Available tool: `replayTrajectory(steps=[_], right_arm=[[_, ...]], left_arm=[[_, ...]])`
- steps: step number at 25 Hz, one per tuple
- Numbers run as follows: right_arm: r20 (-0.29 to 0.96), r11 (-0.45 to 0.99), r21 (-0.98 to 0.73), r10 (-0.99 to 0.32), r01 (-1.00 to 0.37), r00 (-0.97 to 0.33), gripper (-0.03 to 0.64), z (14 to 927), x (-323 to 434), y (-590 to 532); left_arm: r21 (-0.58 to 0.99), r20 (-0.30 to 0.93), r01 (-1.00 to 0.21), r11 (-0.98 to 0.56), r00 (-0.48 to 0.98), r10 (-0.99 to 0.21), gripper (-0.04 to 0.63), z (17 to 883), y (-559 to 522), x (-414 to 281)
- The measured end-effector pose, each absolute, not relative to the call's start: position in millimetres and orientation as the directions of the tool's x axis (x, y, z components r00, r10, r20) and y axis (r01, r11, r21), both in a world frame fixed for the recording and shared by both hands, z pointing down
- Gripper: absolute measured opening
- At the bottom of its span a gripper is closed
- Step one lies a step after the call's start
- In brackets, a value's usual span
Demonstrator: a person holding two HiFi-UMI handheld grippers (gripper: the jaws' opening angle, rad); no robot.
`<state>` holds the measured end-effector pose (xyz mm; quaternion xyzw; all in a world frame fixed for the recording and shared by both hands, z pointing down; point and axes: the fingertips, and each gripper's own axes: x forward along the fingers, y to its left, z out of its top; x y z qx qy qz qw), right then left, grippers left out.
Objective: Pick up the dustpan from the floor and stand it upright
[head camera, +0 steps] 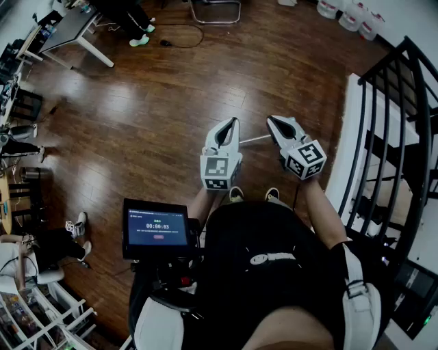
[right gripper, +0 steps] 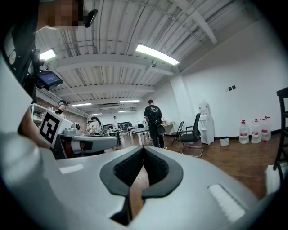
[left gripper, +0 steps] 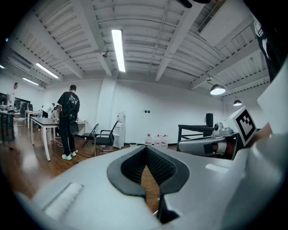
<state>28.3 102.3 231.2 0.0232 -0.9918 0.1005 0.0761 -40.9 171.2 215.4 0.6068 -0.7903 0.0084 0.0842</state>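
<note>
No dustpan shows clearly in any view. A thin pale rod (head camera: pixel 254 139) lies on the wooden floor (head camera: pixel 150 116) between my two grippers, and I cannot tell what it belongs to. My left gripper (head camera: pixel 235 122) is held out level in front of the person, shut with nothing between its jaws (left gripper: pixel 146 148). Beside it on the right, my right gripper (head camera: pixel 270 119) is also shut and empty (right gripper: pixel 143 148). Each gripper view catches the other gripper at its edge. The person's shoes (head camera: pixel 236 195) stand just behind the grippers.
A black stair railing (head camera: pixel 390 137) and a white step (head camera: pixel 356 130) close the right side. A desk (head camera: pixel 68 31) stands far left, where a person (left gripper: pixel 69 121) is standing, with a chair (left gripper: pixel 105 137) near it. Water bottles (head camera: pixel 349 14) line the far wall. A tablet (head camera: pixel 157 227) hangs at the person's chest.
</note>
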Motion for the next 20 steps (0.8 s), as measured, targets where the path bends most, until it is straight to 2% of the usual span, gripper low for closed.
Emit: replayTrajectory(steps=[5, 15, 20], right_arm=[[0.175, 0.991, -0.131, 0.04, 0.016, -0.984, 0.003, 241.4, 5.6, 110.1], [0.228, 0.99, -0.126, 0.085, 0.057, -0.97, 0.003, 262.9, -0.5, 121.5], [0.248, 0.979, -0.141, 0.179, 0.147, -0.952, 0.003, 282.0, -46.2, 108.3]], left_arm=[[0.06, 0.141, -0.946, 0.318, -0.307, -0.941, 0.02, 226.4, 183.7, -70.7], [0.105, 0.186, -0.884, 0.455, -0.432, -0.882, 0.02, 250.0, 225.4, -111.7], [0.09, 0.217, -0.845, 0.527, -0.5, -0.839, 0.02, 264.4, 222.6, -145.5]])
